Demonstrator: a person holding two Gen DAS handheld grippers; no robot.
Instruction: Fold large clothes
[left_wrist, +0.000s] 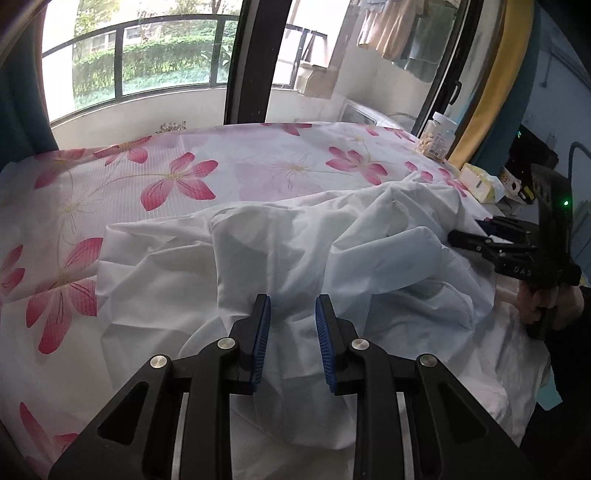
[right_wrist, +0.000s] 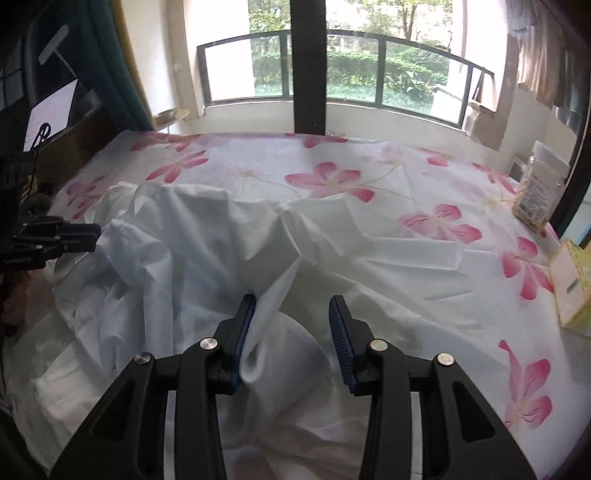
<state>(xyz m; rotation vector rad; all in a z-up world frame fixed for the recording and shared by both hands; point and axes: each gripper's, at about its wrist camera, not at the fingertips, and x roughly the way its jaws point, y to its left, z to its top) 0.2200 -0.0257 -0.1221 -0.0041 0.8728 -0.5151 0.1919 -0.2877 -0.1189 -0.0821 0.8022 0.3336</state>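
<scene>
A large white garment (left_wrist: 295, 251) lies crumpled on the flowered bedsheet (left_wrist: 177, 177). My left gripper (left_wrist: 292, 343) hovers low over its near part, jaws apart, with wrinkled cloth showing in the gap between the blue pads. In the right wrist view the same garment (right_wrist: 192, 236) spreads to the left and ahead. My right gripper (right_wrist: 292, 339) is open; a raised fold leans against its left pad (right_wrist: 246, 332) and the right pad stands free. Each gripper shows in the other's view, the right one (left_wrist: 454, 236) and the left one (right_wrist: 96, 232), both at the cloth's edge.
A clear jar (right_wrist: 535, 195) and a yellow tissue box (right_wrist: 570, 291) stand at the bed's right edge. A person's hand (left_wrist: 535, 306) holds the right gripper. A lit screen (right_wrist: 51, 110) stands to the left. Beyond the bed are a window and balcony railing (right_wrist: 332, 66).
</scene>
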